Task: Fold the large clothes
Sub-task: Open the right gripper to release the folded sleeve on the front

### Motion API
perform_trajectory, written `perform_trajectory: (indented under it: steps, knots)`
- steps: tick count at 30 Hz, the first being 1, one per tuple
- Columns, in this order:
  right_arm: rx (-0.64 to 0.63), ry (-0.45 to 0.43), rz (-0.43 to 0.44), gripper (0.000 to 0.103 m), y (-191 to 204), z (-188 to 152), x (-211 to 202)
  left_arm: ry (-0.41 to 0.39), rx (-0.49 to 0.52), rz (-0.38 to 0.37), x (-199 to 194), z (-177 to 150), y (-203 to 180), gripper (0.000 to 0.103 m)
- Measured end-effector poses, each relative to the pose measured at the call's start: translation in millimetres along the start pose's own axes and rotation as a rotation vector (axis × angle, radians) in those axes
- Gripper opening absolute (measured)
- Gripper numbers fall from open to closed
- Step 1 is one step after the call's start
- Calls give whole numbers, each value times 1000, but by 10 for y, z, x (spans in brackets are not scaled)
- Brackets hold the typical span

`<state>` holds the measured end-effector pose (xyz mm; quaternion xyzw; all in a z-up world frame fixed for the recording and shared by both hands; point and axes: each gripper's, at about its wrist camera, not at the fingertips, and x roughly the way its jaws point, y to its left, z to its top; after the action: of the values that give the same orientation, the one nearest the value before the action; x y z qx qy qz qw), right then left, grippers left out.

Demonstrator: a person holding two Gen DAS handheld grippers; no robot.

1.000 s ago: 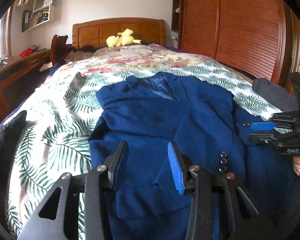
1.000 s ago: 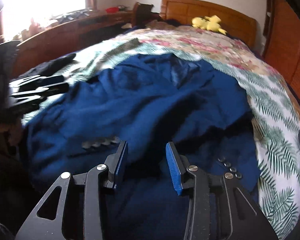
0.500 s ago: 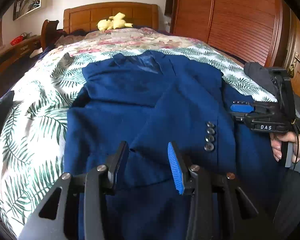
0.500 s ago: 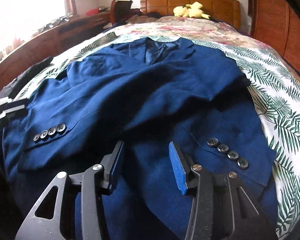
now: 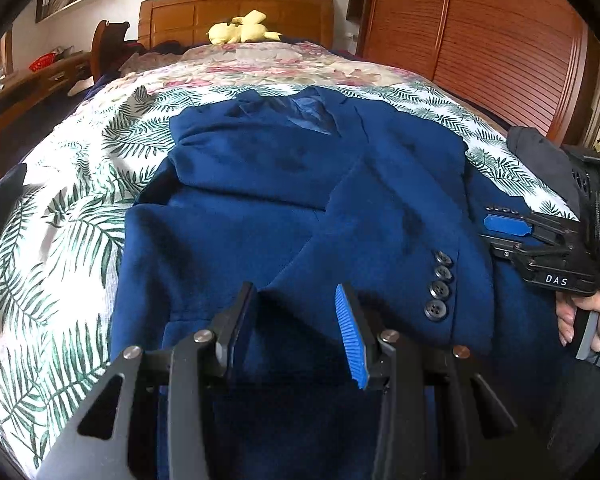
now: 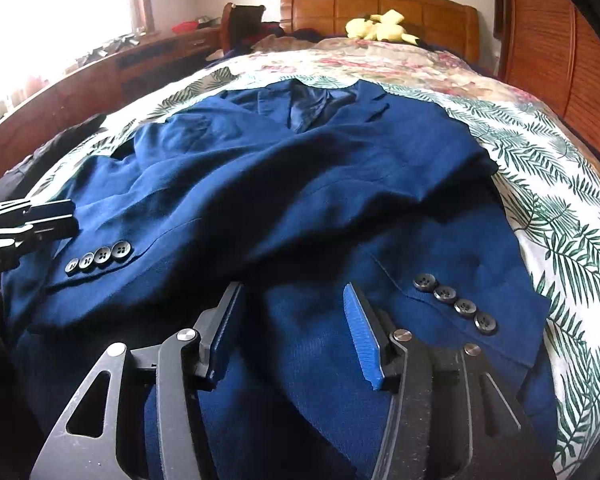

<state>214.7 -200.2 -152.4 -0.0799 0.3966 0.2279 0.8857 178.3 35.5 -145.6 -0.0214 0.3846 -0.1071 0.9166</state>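
Presently, the blue jacket [image 5: 284,208] lies front-up on the leaf-print bedspread [image 5: 68,216], collar toward the headboard [image 5: 236,16]. Both sleeves are laid inward across the body: one cuff, with its four buttons [image 6: 100,258], rests near the left gripper [image 5: 296,320]; the other cuff and its buttons [image 6: 456,304] lie just beside the right gripper [image 6: 296,328].

Both grippers hang over the hem end of the jacket. Each has its jaws well apart and holds nothing; cloth shows in the gap between the fingers but is not pinched.

Judgement: the sleeve fold appears complete, and the lengthwise fold is the step in hand. The next move calls for each gripper to descend onto the hem at its own side, close on all cloth layers together, and carry the hem toward the collar without dragging the sleeves out of place.

A yellow soft toy [image 5: 242,28] sits by the headboard, well apart.
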Motion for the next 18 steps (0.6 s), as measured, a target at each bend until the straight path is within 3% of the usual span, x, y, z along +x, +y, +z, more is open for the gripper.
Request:
perform_trajectory:
  steps: [3,11,12,14,16,18]
  knots:
    - [-2,-2,-3,53,14,3,6,-1,6,23,22,4,15,40]
    - [-3,-2,-4,55,19,-1,11,-20,27,-5,6,-20,4,39]
    - [-3,-2,-4,55,20,0,10,-29,32,-13,-4,-22,-1,37]
    - [-4,-4,-5,55,18,-1,11,-36,36,-15,-21,-16,-8,16]
    - [-2,-6,-3,55,16,-1,7,-61,29,-22,-68,0,8,5]
    - [-2,-6,-3,55,13,2,8,-103,14,-30,-155,29,35,2]
